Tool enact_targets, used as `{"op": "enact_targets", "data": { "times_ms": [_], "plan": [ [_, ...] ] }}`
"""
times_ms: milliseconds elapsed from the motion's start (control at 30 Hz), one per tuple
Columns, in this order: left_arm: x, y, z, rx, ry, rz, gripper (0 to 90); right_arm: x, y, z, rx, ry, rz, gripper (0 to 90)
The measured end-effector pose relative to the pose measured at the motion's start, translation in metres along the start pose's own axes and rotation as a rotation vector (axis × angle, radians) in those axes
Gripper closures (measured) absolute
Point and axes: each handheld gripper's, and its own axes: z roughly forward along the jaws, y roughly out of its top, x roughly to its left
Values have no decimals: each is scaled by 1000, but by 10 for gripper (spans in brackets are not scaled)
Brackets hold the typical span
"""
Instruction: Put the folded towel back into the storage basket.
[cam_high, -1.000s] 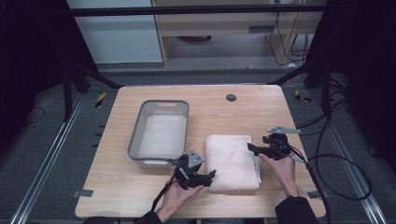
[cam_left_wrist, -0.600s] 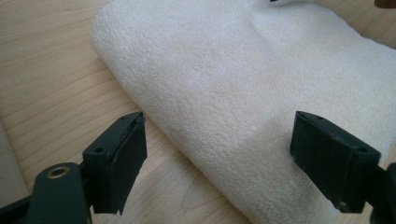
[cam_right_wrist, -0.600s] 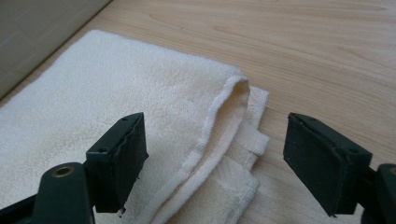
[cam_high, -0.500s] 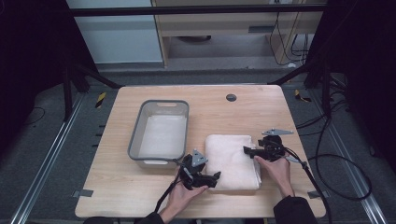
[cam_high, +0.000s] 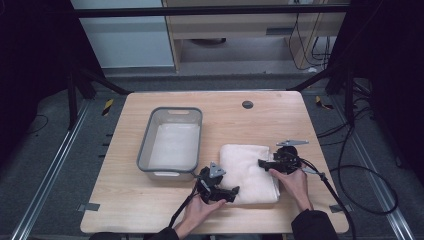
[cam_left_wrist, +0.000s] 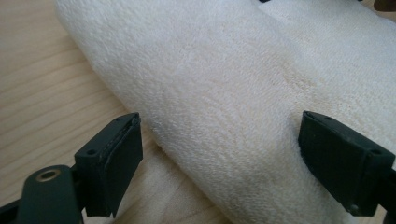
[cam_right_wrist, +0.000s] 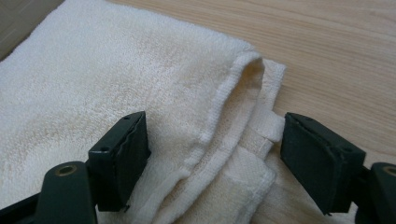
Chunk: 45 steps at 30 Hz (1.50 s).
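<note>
A folded cream towel lies flat on the wooden bench, just to the right of a grey plastic bin and toward the person's edge.

The left hand-held gripper sits at the towel's near left corner, pointing across it toward the right. In the left gripper view its jaws stand wide apart and have just been opening; the rounded folded edge of the towel runs between them, one jaw over bare wood beside the fold, the other over the terry surface. Neither pad presses on the cloth.

The right hand-held gripper is at the towel's right side, toward the far corner, pointing left over it. In the right gripper view its jaws are also apart, straddling the corner where the hemmed layers of the towel stack up and a small loop tag sticks out. The layered edge lies between the pads without being pinched.
</note>
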Motion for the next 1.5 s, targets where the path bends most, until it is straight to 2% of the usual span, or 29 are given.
{"op": "enact_targets", "data": {
  "times_ms": [100,200,333,600,733,833,1000,1033,1267,1500],
  "plan": [
    [3,0,3,9,-25,-10,134,0,0,1,9,2,12,237],
    [3,-1,4,12,-23,-3,134,-1,-1,2,15,11,26,238],
    [2,-1,7,14,-26,-17,135,-3,-2,4,17,29,48,246],
    [2,0,9,21,-49,-20,163,-3,-2,4,23,77,59,398],
    [2,0,8,25,-74,-30,229,-3,-1,4,30,104,73,480],
    [2,0,7,26,-91,-49,294,-2,-1,4,27,118,68,540],
    [3,1,6,40,-122,-92,419,-1,0,3,28,134,99,620],
    [3,1,6,39,-126,-93,419,-1,0,3,28,134,99,620],
    [-1,4,1,28,-116,-45,553,-1,1,2,25,138,112,676],
    [0,7,-5,20,-141,-50,611,2,5,-7,6,135,98,690]
  ]
}}
